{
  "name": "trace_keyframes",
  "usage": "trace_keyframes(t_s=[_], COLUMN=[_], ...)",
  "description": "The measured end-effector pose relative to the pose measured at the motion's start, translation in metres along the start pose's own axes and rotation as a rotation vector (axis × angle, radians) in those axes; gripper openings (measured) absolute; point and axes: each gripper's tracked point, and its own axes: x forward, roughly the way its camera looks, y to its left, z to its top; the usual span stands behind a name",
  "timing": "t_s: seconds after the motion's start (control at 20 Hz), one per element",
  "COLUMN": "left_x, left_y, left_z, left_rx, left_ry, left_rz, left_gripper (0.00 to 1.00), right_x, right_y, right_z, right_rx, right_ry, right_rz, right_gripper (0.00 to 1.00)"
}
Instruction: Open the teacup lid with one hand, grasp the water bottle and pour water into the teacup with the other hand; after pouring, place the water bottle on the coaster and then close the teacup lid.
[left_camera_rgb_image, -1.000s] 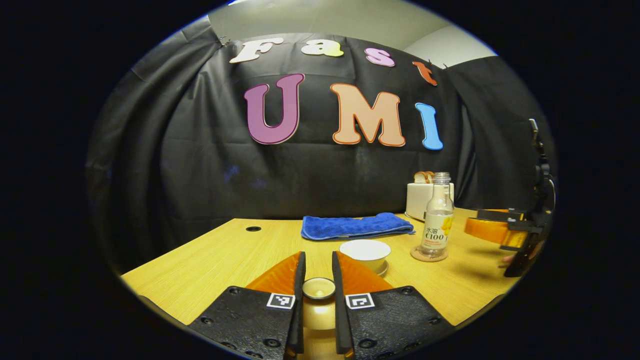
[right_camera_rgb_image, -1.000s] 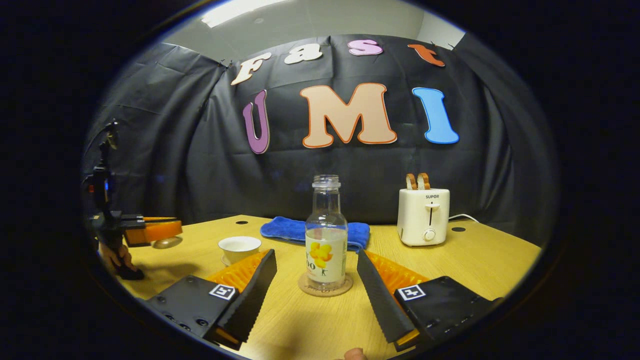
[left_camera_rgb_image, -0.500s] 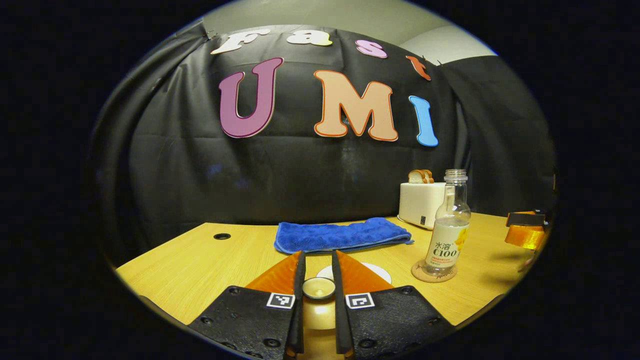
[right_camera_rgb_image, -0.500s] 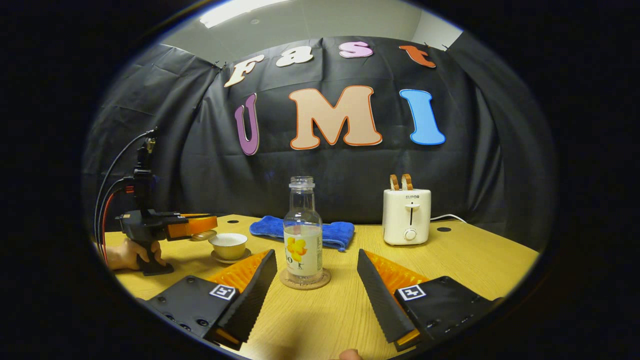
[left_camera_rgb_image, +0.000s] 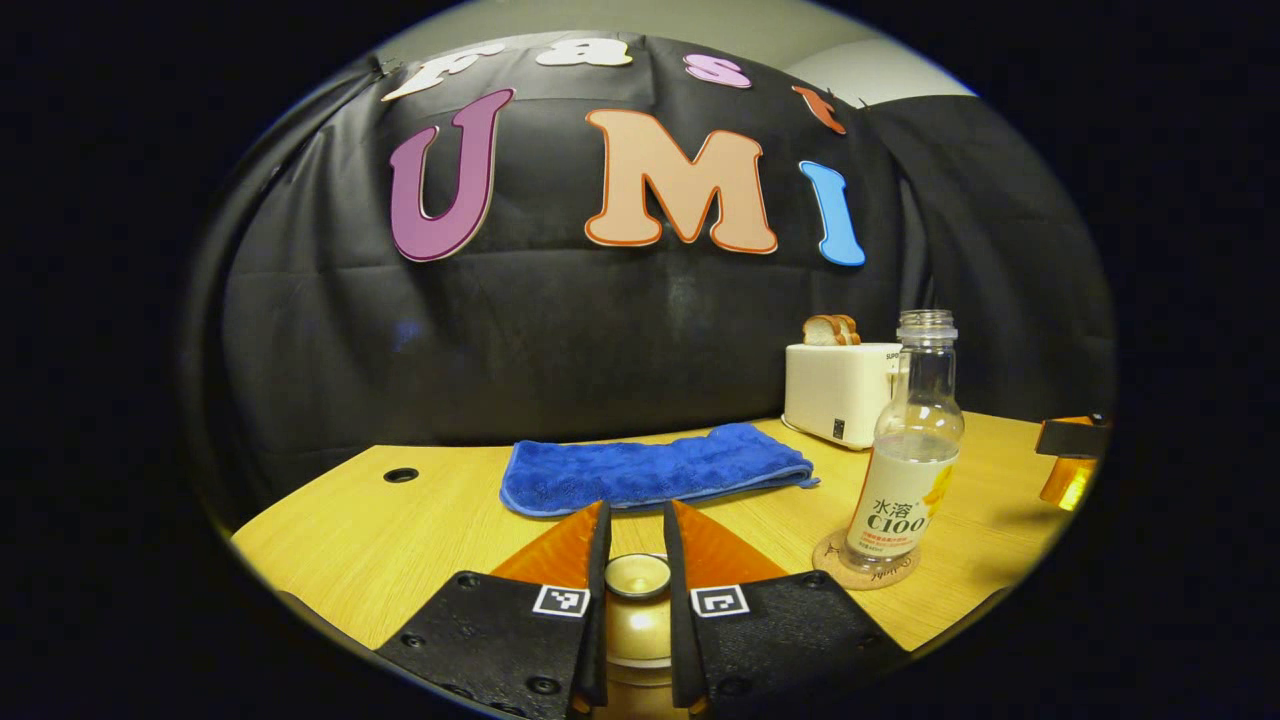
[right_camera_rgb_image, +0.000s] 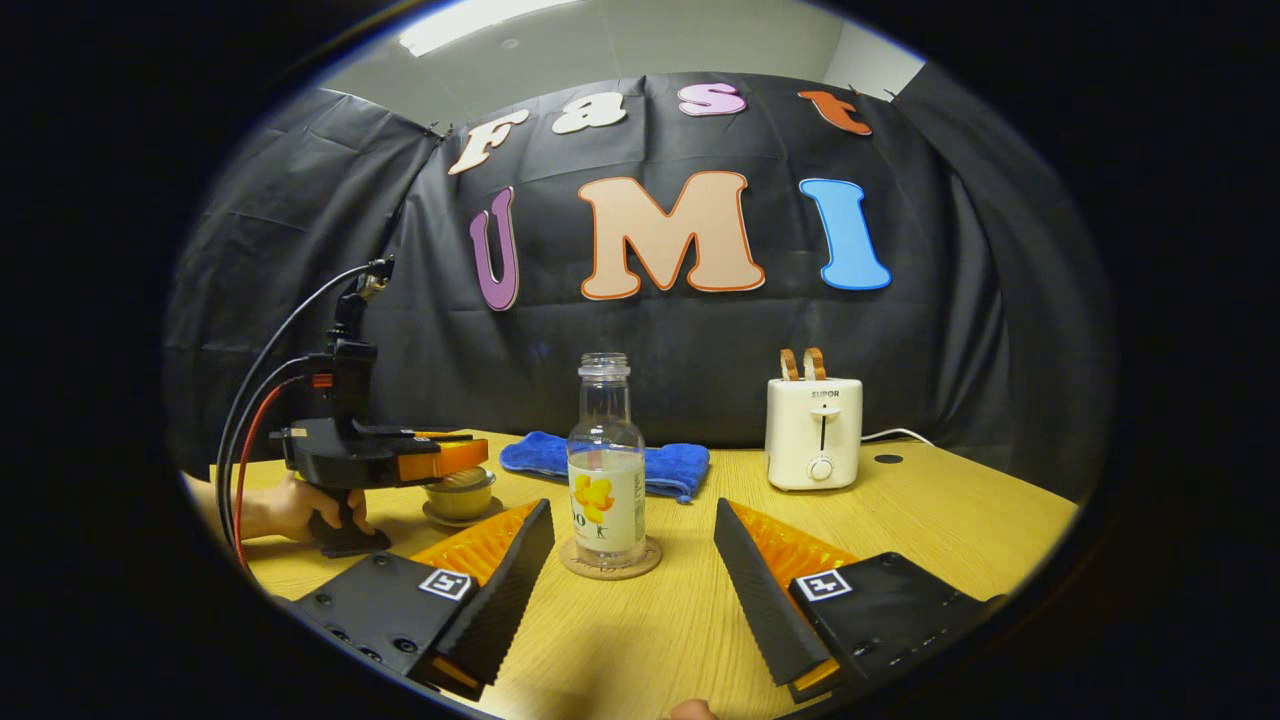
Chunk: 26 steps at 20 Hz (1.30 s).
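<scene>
Nearest you in the left gripper view, your left gripper (left_camera_rgb_image: 637, 560) is clamped on the knob of the teacup lid (left_camera_rgb_image: 637, 578), both fingers pressing its sides. In the right gripper view that same gripper (right_camera_rgb_image: 440, 460) sits directly over the teacup (right_camera_rgb_image: 459, 497), with your hand (right_camera_rgb_image: 290, 508) on its handle; the lid is over the cup's mouth, though you cannot tell from here whether it is fully seated. The cup stands on a small saucer (right_camera_rgb_image: 440, 519) on the wooden table (right_camera_rgb_image: 940, 520).

Your right gripper (right_camera_rgb_image: 632, 560) hovers low over the table with its fingers spread wide and nothing between them. Just beyond it the water bottle (right_camera_rgb_image: 606, 470) stands upright and uncapped on the round coaster (right_camera_rgb_image: 611, 562), centred in the gap but untouched, partly filled. The cup is to the bottle's left, close by.

Farther back a folded blue towel (right_camera_rgb_image: 660, 462) lies behind the bottle, and a white toaster (right_camera_rgb_image: 813, 430) with two slices of bread (right_camera_rgb_image: 804, 363) stands to its right near the black wall.
</scene>
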Motion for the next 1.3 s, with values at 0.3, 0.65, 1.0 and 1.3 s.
trace_keyframes(t_s=[0.3, 0.65, 1.0, 1.3], left_x=[0.002, 0.000, -0.004, -0.012], left_y=[-0.003, -0.003, -0.004, 0.009], left_z=[-0.007, -0.008, -0.003, 0.007], left_rx=[0.023, 0.038, 0.020, -0.033], left_ry=[0.041, 0.049, 0.015, -0.070], left_rz=[0.005, 0.011, -0.001, 0.038], left_gripper=[0.23, 0.24, 0.32, 0.91], right_x=[-0.001, -0.001, -0.001, -0.001], right_y=[-0.001, -0.001, 0.000, -0.002], right_z=[0.000, 0.000, 0.000, 0.000], right_rx=[0.000, 0.000, 0.000, -0.001], right_ry=[0.000, 0.001, 0.001, 0.001], right_rz=[0.007, 0.006, 0.006, -0.002], right_gripper=[1.00, 1.00, 1.00, 0.96])
